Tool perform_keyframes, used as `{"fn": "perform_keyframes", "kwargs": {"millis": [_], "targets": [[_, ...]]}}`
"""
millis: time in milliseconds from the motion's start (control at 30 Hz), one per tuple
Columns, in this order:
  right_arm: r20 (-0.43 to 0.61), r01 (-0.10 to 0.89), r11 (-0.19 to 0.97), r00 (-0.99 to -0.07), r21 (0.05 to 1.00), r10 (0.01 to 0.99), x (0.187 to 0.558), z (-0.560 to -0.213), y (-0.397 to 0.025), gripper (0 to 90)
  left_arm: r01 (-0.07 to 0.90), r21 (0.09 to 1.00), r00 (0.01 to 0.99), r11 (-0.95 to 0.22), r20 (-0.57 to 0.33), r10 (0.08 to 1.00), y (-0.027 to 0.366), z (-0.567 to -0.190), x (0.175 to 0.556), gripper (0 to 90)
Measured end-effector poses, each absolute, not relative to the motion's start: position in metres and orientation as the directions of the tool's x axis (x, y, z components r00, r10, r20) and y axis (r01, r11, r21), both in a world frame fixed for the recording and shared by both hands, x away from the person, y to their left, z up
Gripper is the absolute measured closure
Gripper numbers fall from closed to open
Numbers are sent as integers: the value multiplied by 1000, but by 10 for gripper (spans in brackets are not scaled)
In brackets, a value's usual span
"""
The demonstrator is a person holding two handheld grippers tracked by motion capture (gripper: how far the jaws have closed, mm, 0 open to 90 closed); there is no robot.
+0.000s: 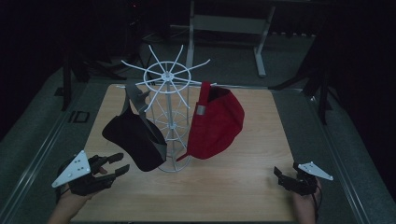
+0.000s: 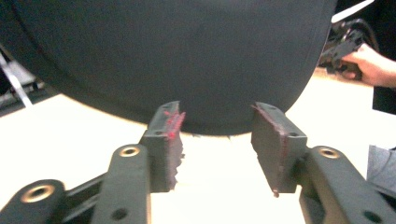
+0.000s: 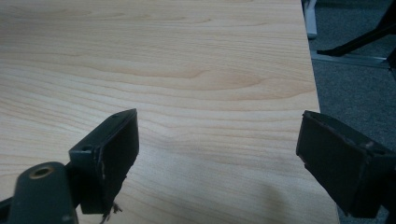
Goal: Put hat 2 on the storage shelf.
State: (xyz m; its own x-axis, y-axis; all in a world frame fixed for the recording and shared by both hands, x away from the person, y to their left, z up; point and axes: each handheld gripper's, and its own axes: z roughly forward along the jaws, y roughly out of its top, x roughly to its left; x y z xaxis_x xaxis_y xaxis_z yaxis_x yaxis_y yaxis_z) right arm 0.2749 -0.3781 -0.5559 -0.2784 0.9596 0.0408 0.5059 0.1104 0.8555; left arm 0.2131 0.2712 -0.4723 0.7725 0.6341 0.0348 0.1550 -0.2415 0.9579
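Nearest, the left gripper [image 1: 117,164] is held with jaws parted, empty, just short of the black cap [image 1: 135,137]. Likewise, the right gripper [image 1: 279,175] is held wide apart over the wooden table [image 1: 243,154]. Farther off, both black cap and red cap [image 1: 217,121] are hung on the white wire rack [image 1: 170,93].

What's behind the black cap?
The white wire rack it hangs on, with a red cap on the far side. The black cap covers part of the rack's lower frame.
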Motion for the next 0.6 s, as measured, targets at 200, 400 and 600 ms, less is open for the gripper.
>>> {"fn": "perform_keyframes", "kwargs": {"millis": [200, 400, 600], "targets": [[40, 504, 110, -278, 856, 960, 275, -556, -378, 131, 207, 943, 776, -260, 4, 631, 266, -498, 214, 462], [39, 503, 110, -277, 857, 960, 275, -556, -378, 131, 213, 940, 772, -266, 5, 636, 261, -516, 213, 399], [40, 503, 110, -278, 857, 960, 275, -556, -378, 131, 245, 929, 763, -279, -7, 647, 264, -531, 212, 254]]}}
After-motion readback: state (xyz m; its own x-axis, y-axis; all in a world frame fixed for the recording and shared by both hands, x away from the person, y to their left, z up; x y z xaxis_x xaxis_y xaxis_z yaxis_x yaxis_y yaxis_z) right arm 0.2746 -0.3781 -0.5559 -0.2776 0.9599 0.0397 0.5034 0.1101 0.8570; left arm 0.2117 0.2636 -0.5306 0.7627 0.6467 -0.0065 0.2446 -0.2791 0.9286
